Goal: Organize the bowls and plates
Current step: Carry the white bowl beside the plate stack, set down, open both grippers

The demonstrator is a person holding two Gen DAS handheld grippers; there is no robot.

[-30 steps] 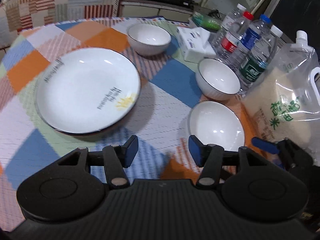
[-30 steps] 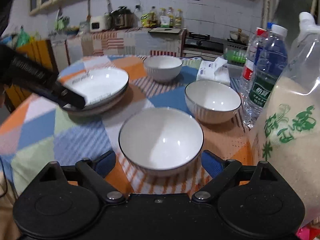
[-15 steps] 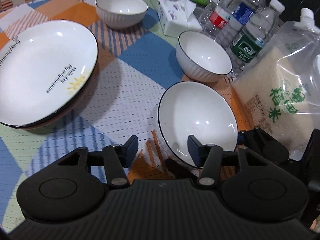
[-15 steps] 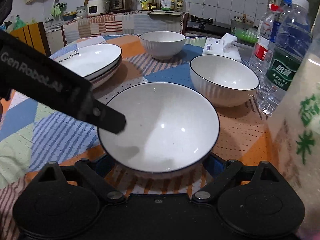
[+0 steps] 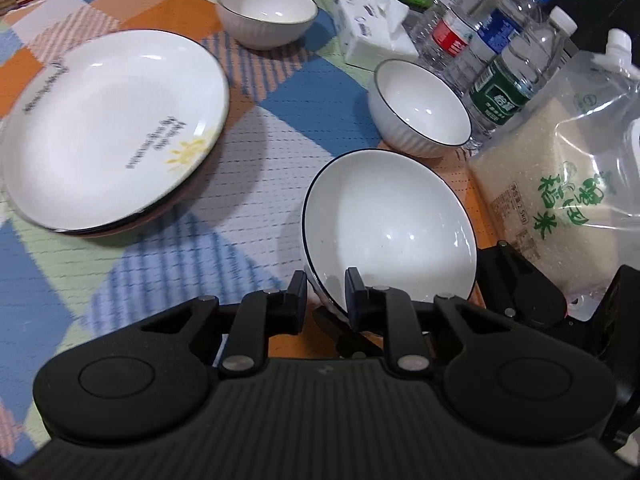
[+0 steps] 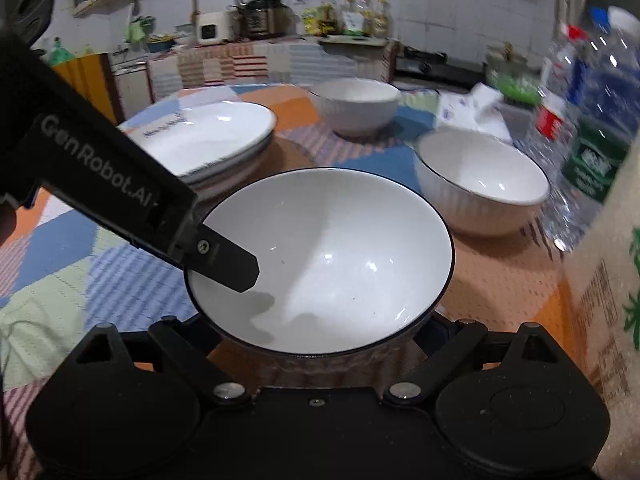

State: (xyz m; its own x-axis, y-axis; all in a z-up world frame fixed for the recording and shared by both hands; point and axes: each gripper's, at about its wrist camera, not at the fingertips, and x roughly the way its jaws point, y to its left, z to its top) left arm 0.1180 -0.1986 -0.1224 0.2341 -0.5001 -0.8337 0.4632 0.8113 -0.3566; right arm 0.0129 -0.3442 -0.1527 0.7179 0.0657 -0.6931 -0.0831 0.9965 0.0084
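The left gripper (image 5: 326, 292) had narrowed its fingers since half a second earlier: then they stood spread with the near bowl's rim only beginning to pass between them, and now they were pinching that rim, one finger outside the wall and the other inside, as the right wrist view showed with a black finger (image 6: 224, 262) lying over the edge into the white basin. The near bowl (image 5: 390, 228) sat close to the front of the patchwork surface (image 5: 256, 160), tilted a little toward the left, whereas a second earlier it had rested level. The right gripper (image 6: 320, 332) had come further in around the same bowl; its fingers were spread wide to either side of the bowl's base, their tips hidden beneath it, so whether they touched it could not be told. The stacked plates (image 5: 108, 128) lay where they had been, to the left, with a second bowl (image 5: 420, 108) just beyond the near one and a third bowl (image 5: 266, 10) farther back. Water bottles (image 5: 500, 92) and a rice bag (image 5: 560, 184) stood along the right.
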